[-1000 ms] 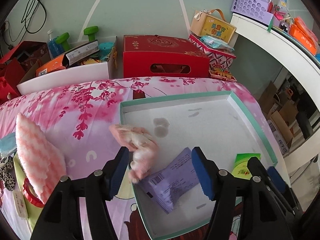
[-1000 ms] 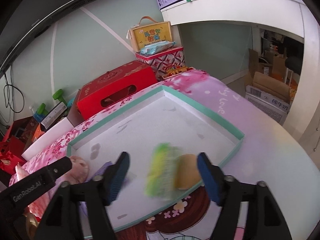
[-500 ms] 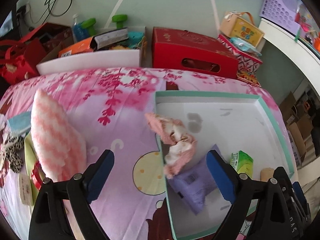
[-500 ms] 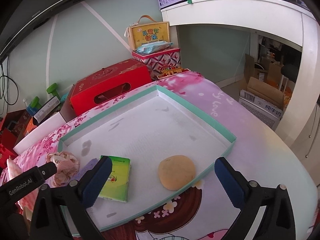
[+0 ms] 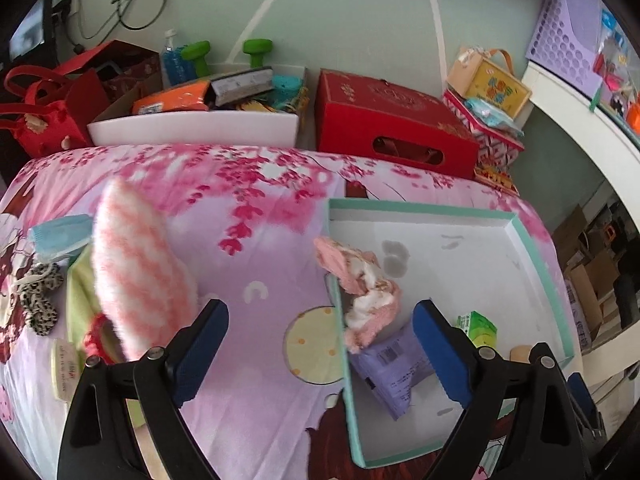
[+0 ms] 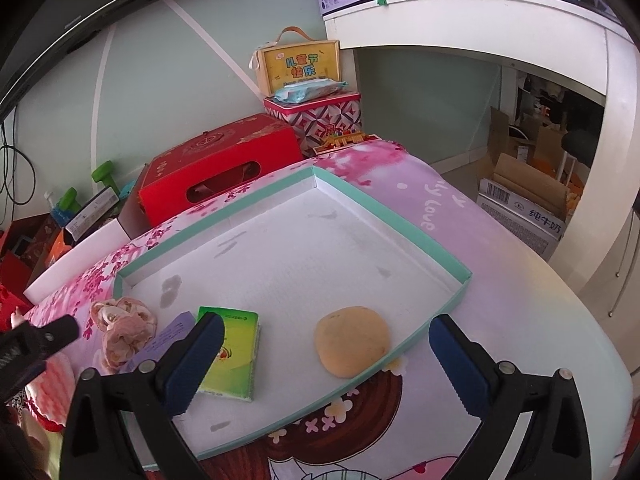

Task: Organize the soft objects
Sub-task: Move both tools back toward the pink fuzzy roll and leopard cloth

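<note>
A shallow white tray with a teal rim (image 5: 420,205) lies on the flowered pink cloth. A pink fluffy cloth (image 5: 360,284) hangs over its left rim, partly on a purple packet (image 5: 392,372). In the tray also lie a green tissue pack (image 6: 230,354) and a tan round pad (image 6: 352,340). My left gripper (image 5: 320,344) is open above the tray's left rim, holding nothing. Nothing is between the fingers of my open right gripper (image 6: 326,360), which hangs over the tray's near edge (image 6: 400,356). A pink-and-white striped fluffy piece (image 5: 136,276) lies to the left, outside the tray.
Left of the striped piece lie a blue mask (image 5: 60,234), a leopard scrunchie (image 5: 38,296) and a red scrunchie (image 5: 96,336). Behind the table stand a red box (image 5: 392,120), a white bin of clutter (image 5: 192,128) and a white desk (image 6: 480,20).
Both grippers opened wide. The pink cloth dropped from the left one onto the tray's rim. The green pack and tan pad fell from the right one into the tray. The left gripper shifted left.
</note>
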The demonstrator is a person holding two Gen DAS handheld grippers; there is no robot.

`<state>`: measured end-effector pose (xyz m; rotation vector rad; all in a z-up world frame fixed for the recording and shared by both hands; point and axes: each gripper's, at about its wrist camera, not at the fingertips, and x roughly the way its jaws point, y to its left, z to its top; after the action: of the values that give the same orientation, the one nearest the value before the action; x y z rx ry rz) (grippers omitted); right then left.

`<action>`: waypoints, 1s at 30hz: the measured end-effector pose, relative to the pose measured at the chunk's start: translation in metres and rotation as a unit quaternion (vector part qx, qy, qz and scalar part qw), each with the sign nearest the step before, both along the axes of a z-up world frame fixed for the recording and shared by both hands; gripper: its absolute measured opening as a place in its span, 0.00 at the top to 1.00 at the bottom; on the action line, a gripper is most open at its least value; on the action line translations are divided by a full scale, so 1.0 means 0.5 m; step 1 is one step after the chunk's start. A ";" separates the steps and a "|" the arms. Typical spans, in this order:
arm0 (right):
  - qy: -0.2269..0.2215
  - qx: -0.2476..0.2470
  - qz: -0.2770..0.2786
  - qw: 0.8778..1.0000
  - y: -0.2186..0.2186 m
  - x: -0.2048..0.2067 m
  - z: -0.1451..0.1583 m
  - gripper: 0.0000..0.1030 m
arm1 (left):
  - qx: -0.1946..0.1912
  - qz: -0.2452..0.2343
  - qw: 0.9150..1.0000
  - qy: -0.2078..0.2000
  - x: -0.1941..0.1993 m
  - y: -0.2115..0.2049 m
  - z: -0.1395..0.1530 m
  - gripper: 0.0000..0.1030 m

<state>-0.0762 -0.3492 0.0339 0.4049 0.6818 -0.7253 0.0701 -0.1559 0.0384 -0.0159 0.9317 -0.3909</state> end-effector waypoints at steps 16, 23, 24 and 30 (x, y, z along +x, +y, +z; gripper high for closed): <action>0.025 -0.009 0.077 0.997 0.113 0.066 0.013 0.00 | 0.058 0.172 0.983 -0.028 0.020 0.257 0.032 0.09; 0.000 0.005 0.131 0.991 0.186 0.095 0.034 0.00 | 0.052 0.227 0.972 -0.019 0.022 0.362 0.034 0.09; 0.001 0.004 0.137 0.990 0.196 0.100 0.035 0.00 | 0.052 0.232 0.971 -0.018 0.023 0.373 0.034 0.09; 0.003 0.018 0.177 0.984 0.258 0.131 0.026 0.00 | 0.041 0.259 0.965 -0.007 0.023 0.444 0.032 0.09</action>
<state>-0.0109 -0.2202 0.0467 0.3031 0.7495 -0.3773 0.0814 0.0660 0.0546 -0.1774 0.8910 0.1325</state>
